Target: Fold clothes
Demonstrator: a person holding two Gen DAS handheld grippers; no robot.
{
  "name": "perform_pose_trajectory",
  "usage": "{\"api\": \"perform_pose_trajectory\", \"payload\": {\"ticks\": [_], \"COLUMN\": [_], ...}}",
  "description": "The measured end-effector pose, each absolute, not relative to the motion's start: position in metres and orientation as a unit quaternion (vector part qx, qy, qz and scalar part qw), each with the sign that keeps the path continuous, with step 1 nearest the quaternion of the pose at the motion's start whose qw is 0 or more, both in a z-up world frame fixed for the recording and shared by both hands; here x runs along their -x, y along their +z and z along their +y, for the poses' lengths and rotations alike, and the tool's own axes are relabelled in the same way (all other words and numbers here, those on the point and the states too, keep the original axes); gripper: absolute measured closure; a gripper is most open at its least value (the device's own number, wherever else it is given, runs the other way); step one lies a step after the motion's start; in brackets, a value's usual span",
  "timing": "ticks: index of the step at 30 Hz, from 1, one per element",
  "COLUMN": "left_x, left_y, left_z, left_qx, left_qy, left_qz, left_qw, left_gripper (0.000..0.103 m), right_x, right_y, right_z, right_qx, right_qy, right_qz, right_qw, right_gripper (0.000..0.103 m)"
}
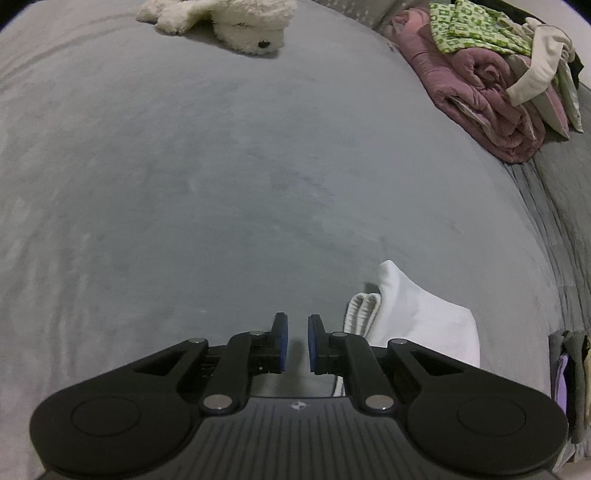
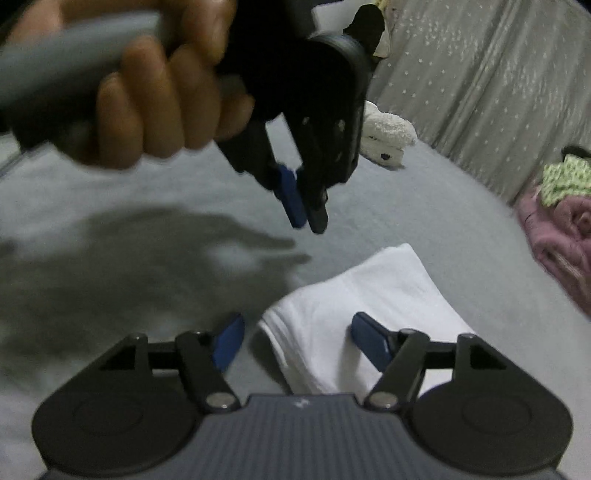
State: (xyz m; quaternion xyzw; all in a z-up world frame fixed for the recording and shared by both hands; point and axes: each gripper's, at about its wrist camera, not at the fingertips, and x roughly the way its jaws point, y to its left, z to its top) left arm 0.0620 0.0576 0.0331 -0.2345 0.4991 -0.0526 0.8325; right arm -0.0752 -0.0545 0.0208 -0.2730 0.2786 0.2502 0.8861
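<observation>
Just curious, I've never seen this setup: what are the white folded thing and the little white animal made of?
The white folded garment looks like soft matte cotton knit, with a ribbed edge. The stuffed animal looks like fluffy synthetic plush, judging by its nubbly pile; exact fibres can't be confirmed.

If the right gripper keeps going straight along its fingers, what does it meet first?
Most likely the folded white garment, which lies on the grey bed cover directly ahead of the open right gripper, partly between its fingers. The left gripper hangs above that line, though depth is unclear.
</observation>
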Motion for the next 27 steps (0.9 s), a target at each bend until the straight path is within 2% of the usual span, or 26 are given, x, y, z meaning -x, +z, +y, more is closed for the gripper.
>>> {"api": "perform_pose_trajectory", "payload": {"ticks": [3, 6, 8, 9, 10, 11, 18, 21, 27], "left_x": [-0.063, -0.063, -0.063, -0.064, -0.064, -0.064, -0.063, -0.06, -0.059], "left_y": [0.032, 0.03, 0.028, 0.027, 0.025, 0.024, 0.005, -0.001, 0.004], "left_z": [0.057, 0.055, 0.055, 0.054, 0.055, 0.056, 0.061, 0.059, 0.048], "left_qx": [0.239, 0.245, 0.253, 0.258, 0.266, 0.274, 0.382, 0.419, 0.417], "left_qy": [-0.059, -0.071, -0.081, -0.085, -0.088, -0.09, -0.116, -0.126, -0.148], "left_qz": [0.502, 0.506, 0.508, 0.51, 0.512, 0.513, 0.509, 0.502, 0.495], "left_qw": [0.829, 0.824, 0.819, 0.816, 0.812, 0.808, 0.762, 0.746, 0.748], "left_gripper": [0.093, 0.093, 0.093, 0.092, 0.086, 0.081, 0.066, 0.056, 0.047], "right_x": [0.073, 0.071, 0.072, 0.074, 0.073, 0.072, 0.056, 0.055, 0.059], "right_y": [0.015, 0.008, 0.006, 0.006, 0.007, 0.009, 0.036, 0.041, 0.047], "right_z": [-0.051, -0.047, -0.046, -0.046, -0.048, -0.051, -0.084, -0.092, -0.096], "right_qx": [0.292, 0.31, 0.32, 0.32, 0.313, 0.303, 0.17, 0.144, 0.137], "right_qy": [0.238, 0.225, 0.217, 0.214, 0.212, 0.21, 0.213, 0.216, 0.22], "right_qz": [0.271, 0.264, 0.261, 0.26, 0.259, 0.258, 0.275, 0.278, 0.274], "right_qw": [0.886, 0.885, 0.884, 0.886, 0.889, 0.893, 0.922, 0.925, 0.926], "right_gripper": [0.038, 0.049, 0.065, 0.069, 0.079, 0.083, 0.086, 0.086, 0.085]}}
